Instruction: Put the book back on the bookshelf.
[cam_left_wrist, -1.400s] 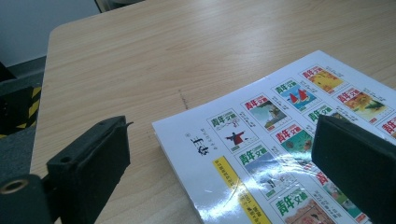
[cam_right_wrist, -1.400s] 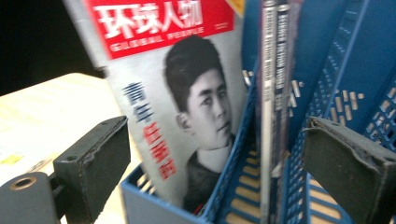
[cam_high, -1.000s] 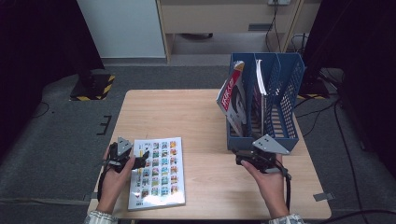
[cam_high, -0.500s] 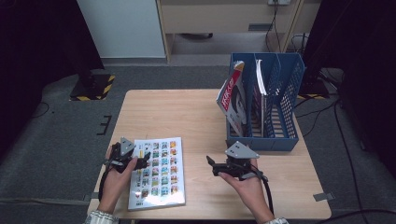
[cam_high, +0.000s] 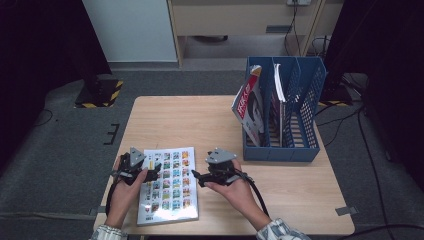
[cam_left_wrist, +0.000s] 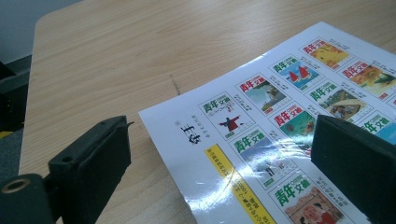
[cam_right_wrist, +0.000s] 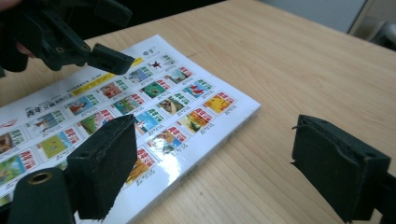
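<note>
- Since the earlier frames, the right gripper (cam_high: 200, 177) has swung from beside the blue rack (cam_high: 300, 125) across the counter (cam_high: 190, 120) to the right edge of the magazine (cam_high: 170, 182); the left gripper (cam_high: 150, 175) has kept its place at the magazine's upper left part.
- Right jaws have just closed a little, yet they stand spread wide; in the right gripper view one sits over the magazine's (cam_right_wrist: 140, 107) edge and the other over bare counter, with nothing pinched.
- Left jaws are spread too, one off the magazine's (cam_left_wrist: 280, 140) edge on the wood, the other over the cover; they pinch nothing.
- The magazine lies flat, back cover up, at the near left of the counter, well apart from the rack at the right, which already holds other magazines upright.
- My reading: this is the approach to pick the magazine up, likely to file it in the rack.
- The next move calls for lowering the right jaws onto the edge, getting one under the thin stack, and closing; the left gripper can steady it.
- Writing: the cover carries a grid of small covers each marked 青年文摘; a yellow strip bears print too small to read. A rack magazine shows red lettering I cannot make out.
</note>
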